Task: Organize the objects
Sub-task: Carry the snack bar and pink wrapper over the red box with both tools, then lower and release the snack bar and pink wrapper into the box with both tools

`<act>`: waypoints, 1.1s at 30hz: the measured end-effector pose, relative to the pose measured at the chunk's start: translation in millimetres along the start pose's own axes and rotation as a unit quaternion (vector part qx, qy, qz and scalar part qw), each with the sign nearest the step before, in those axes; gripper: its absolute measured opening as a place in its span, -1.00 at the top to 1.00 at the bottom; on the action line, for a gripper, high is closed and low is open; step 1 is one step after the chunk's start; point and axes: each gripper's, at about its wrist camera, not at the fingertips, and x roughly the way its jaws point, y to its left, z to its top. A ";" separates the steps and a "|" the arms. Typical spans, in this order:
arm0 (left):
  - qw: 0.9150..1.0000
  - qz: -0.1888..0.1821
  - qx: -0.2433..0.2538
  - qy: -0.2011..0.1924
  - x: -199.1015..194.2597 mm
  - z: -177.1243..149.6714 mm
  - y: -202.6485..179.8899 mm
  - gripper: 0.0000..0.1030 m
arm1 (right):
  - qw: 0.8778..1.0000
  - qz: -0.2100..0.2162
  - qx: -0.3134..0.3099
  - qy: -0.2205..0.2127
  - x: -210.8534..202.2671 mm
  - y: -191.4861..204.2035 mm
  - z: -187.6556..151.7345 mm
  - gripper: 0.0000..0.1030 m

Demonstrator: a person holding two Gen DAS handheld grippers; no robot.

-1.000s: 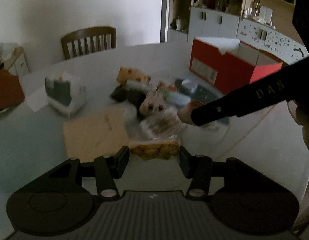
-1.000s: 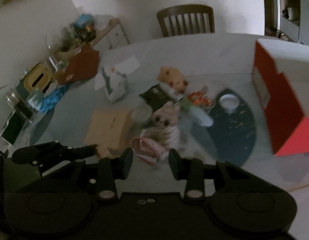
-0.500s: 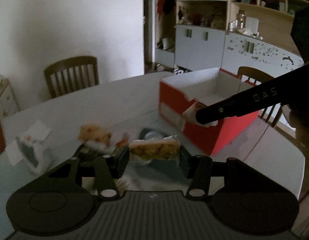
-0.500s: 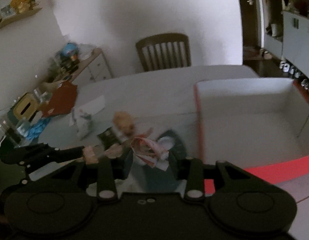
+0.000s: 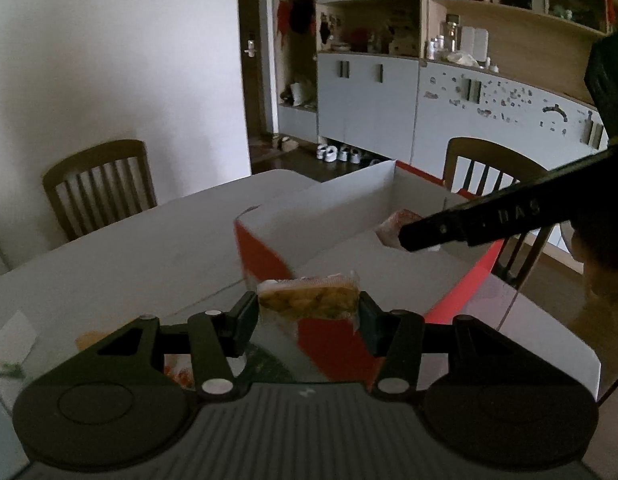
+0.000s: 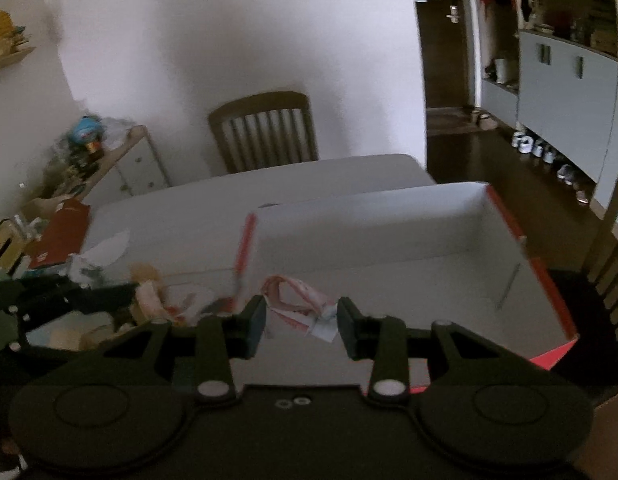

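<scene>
My left gripper [image 5: 308,309] is shut on a clear packet of yellow snacks [image 5: 309,299] and holds it in the air just before the near corner of the red box [image 5: 341,340]. My right gripper [image 6: 301,317] is shut on a crumpled pink-and-white wrapper [image 6: 299,307] and holds it over the box's near edge; the box's white inside [image 6: 389,272] looks bare. In the left wrist view the right gripper's finger [image 5: 489,218] reaches over the box with the wrapper [image 5: 393,228] at its tip.
The box stands on a white table [image 5: 129,256]. A pile of toys and packets [image 6: 149,288] lies left of the box. Wooden chairs [image 5: 101,188] [image 5: 489,172] stand behind the table. A cluttered side cabinet [image 6: 109,160] stands at left.
Both grippers lifted their items from the pile and swung right to the red box. The right one now hangs over the box's inside, the left one at its near corner.
</scene>
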 end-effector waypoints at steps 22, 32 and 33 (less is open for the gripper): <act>0.982 -0.028 0.044 0.179 180.5 66.3 -58.9 0.00 | 0.991 -0.063 -0.056 0.105 74.7 -57.5 -8.3 0.27; 0.963 -0.028 0.028 0.267 232.7 56.4 -55.6 0.00 | 0.979 -0.055 -0.103 0.167 110.5 -67.1 -6.8 0.27; 0.962 -0.031 0.028 0.272 235.3 56.0 -55.6 0.00 | 0.978 -0.056 -0.112 0.169 112.6 -64.5 -7.5 0.26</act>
